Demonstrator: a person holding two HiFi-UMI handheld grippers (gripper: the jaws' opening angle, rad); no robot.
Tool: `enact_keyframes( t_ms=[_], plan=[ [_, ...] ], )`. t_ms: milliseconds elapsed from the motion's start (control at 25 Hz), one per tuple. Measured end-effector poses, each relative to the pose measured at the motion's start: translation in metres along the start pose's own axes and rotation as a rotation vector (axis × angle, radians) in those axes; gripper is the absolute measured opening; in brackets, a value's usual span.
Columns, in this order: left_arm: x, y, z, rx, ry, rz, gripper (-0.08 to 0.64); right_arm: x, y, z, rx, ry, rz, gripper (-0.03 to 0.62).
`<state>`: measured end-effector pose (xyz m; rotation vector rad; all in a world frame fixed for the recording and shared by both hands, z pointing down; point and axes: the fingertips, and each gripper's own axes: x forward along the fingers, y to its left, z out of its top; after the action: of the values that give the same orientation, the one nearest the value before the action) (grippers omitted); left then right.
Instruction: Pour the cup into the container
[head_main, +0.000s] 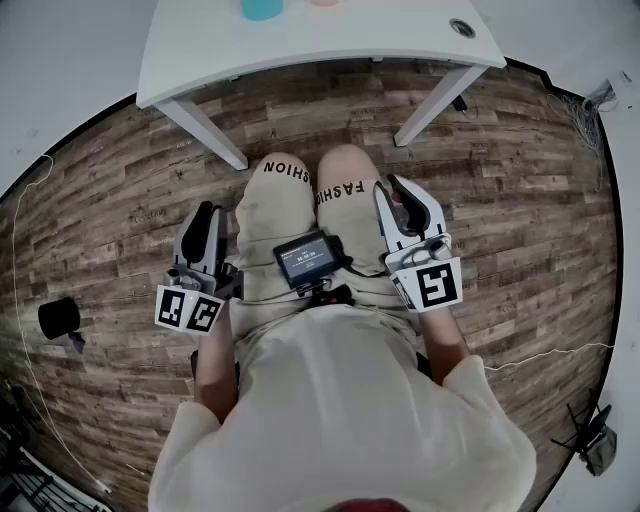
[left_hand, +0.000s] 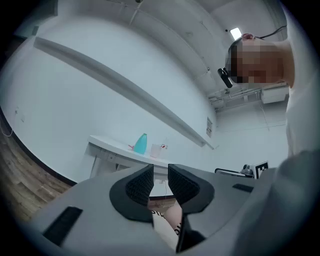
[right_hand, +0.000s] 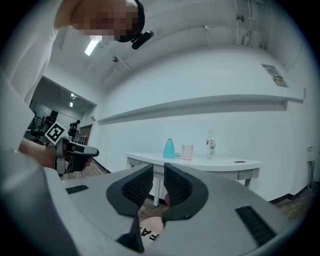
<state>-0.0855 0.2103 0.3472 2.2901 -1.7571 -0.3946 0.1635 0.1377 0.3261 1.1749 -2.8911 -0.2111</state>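
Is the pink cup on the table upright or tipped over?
Upright: the cup stands on its base on the table, beside the teal container.

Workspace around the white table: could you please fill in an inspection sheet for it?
Surface: white table, ahead of the seated person.
Job's things: teal container and pink cup side by side on it.
Clutter: clear bottle beside the cup.
Grippers: left tongs and right tongs shut, empty, beside the person's thighs.
Cables: thin cable lying on the floor.
Surroundings: wood floor, black object on it.
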Motion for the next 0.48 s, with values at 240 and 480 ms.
enact_keyframes(
  t_ms=[240,480],
  plan=[
    [-0.0005,0.0016,-0.0006,0.001,0.007,-0.001,0.101,0.0011,0.0012,-0.0011,0.005,0.003,-0.007,0.072],
    [0.0012,0.0001,-0.0018,0.005,0.009,-0.002,0.101,0.0013,0.0004,-0.0032,0.008,0.004,-0.009,0.072]
  ],
)
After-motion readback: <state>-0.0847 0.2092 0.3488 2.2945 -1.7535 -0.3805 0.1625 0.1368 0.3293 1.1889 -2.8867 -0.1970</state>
